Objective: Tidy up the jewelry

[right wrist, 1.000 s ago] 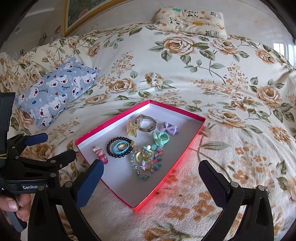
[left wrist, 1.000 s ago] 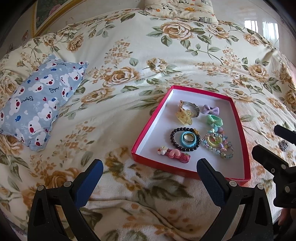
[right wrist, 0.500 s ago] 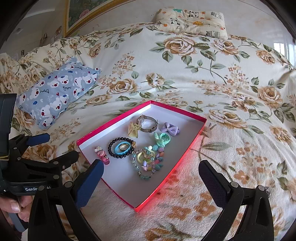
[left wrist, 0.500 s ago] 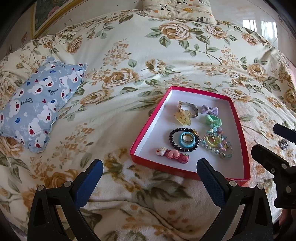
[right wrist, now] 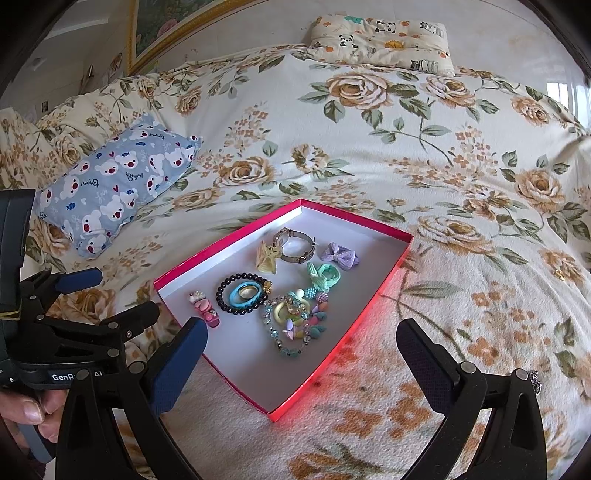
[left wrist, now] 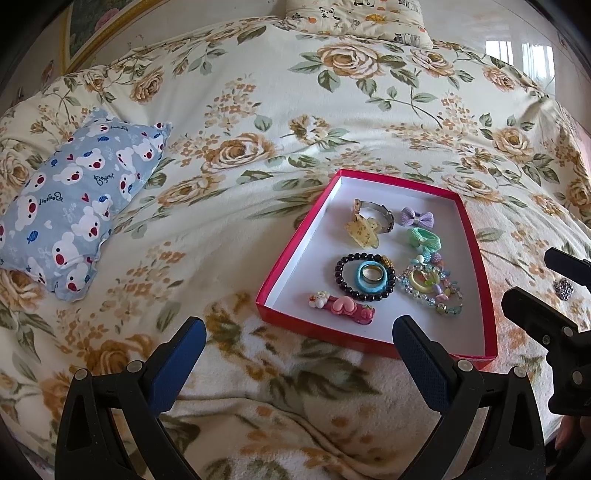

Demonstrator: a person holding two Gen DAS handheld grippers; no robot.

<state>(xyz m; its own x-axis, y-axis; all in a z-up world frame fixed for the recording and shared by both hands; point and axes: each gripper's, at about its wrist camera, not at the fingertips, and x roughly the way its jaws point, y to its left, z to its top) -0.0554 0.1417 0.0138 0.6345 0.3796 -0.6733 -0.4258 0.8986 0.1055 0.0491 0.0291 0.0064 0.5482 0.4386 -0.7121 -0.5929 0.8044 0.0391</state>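
A shallow red box with a white inside lies on the floral bed. In it lie a metal bangle, a yellow clip, a purple bow, a green bow, a black bead bracelet around a blue ring, a pastel bead bracelet and a pink hair clip. A small sparkly piece lies on the blanket right of the box. My left gripper is open and empty, near the box's front edge. My right gripper is open and empty over the box's near corner.
A blue bear-print pillow lies at the left. A panda-print pillow lies at the head of the bed. A small gold piece lies on the blanket at far right. A framed picture hangs behind.
Both cameras have drawn back and risen slightly, so the box sits a little lower in the views. Both grippers stay open and nothing in the box has moved.
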